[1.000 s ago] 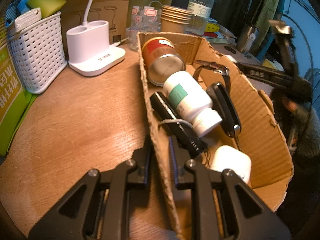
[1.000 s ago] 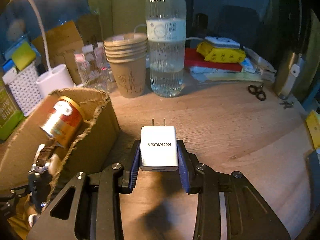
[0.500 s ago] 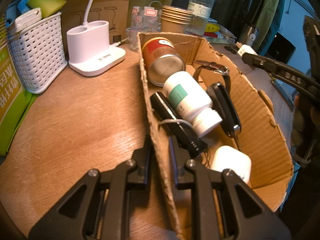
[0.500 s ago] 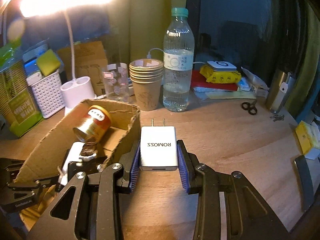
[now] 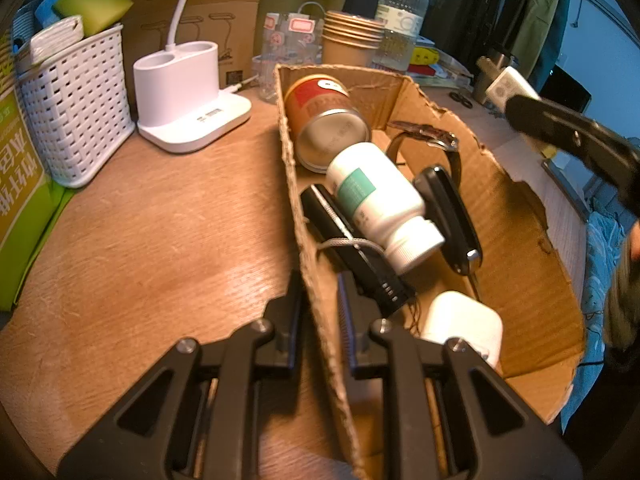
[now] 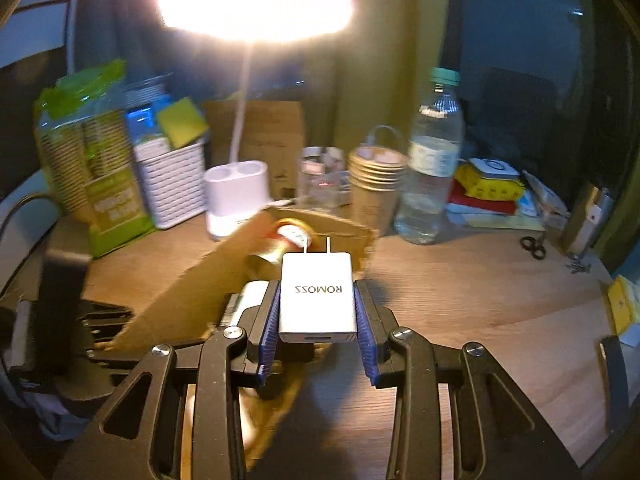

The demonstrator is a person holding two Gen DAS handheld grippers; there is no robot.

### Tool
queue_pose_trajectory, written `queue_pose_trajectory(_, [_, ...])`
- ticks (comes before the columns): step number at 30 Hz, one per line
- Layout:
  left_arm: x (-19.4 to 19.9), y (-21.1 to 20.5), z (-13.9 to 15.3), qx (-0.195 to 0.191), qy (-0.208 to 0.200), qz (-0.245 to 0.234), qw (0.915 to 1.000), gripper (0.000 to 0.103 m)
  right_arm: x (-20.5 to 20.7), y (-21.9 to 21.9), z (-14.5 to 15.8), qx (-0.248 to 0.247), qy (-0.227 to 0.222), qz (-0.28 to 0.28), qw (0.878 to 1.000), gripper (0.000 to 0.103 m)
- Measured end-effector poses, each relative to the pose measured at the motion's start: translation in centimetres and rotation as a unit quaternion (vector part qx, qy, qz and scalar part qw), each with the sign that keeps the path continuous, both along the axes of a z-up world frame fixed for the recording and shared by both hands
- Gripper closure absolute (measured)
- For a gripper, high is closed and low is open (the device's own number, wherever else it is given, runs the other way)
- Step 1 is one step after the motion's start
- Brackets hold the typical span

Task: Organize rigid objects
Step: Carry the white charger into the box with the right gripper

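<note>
Holding one charger (image 6: pixel 317 295) — two prongs — over box (image 6: pixel 192 292).

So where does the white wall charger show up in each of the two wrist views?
Left wrist: white charger at upper right, held beyond the cardboard box's far wall.
Right wrist: charger at centre, clamped in the right gripper, prongs pointing away.
Shared landmark: the stack of paper cups beside the water bottle.
</note>
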State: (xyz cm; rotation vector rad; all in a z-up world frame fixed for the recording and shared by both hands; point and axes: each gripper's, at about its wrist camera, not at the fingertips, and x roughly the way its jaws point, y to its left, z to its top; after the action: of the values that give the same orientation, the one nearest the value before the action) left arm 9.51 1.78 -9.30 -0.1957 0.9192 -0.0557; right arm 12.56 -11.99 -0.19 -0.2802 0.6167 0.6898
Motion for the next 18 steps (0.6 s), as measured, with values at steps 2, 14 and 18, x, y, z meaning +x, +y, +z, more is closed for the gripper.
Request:
queue_pose_trajectory(2, [0.0, 0.0, 0.0, 0.0, 0.0, 0.0, 1.0, 0.085, -0.4, 0.8, -0.4, -0.001, 0.007, 0.014, 1.0, 0.066])
queue_pose_trajectory(14, [0.0, 0.0, 0.0, 0.0, 0.0, 0.0, 1.0, 0.085, 0.2, 2.6, -3.3, -0.031, 0.038, 0.021, 0.999, 0.066])
queue_pose_trajectory(18, [0.0, 0.0, 0.0, 0.0, 0.0, 0.0, 1.0, 0.085, 0.2, 2.6, -3.4, -0.038, 0.036, 0.022, 0.998, 0.066])
